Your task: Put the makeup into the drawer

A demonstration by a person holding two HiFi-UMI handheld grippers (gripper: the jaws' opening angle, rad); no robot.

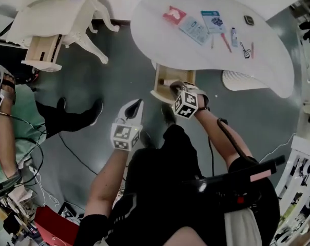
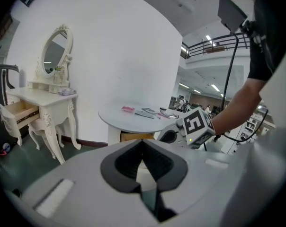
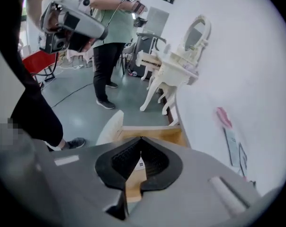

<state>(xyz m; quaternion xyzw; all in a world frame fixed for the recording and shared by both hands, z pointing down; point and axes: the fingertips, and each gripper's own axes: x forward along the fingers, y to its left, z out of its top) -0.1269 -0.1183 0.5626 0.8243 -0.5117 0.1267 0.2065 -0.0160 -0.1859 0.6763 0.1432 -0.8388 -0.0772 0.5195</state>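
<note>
Here the left hand-held gripper (image 1: pixel 136 105) and right hand-held gripper (image 1: pixel 174 87) are clenched empty, the right over the open drawer (image 1: pixel 159 81).

Black short-sleeved shirt (image 1: pixel 160 168), white hand-held grippers (image 1: pixel 136 105) (image 1: pixel 174 88)

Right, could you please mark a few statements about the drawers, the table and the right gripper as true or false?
1. The drawer under the white table is pulled open. True.
2. The right gripper grips a makeup item. False: its jaws are shut with nothing between them.
3. Makeup items lie on the white table. True.
4. The dressing table with the oval mirror has its drawer pushed in. False: the dressing-table drawer is pulled out.
</note>
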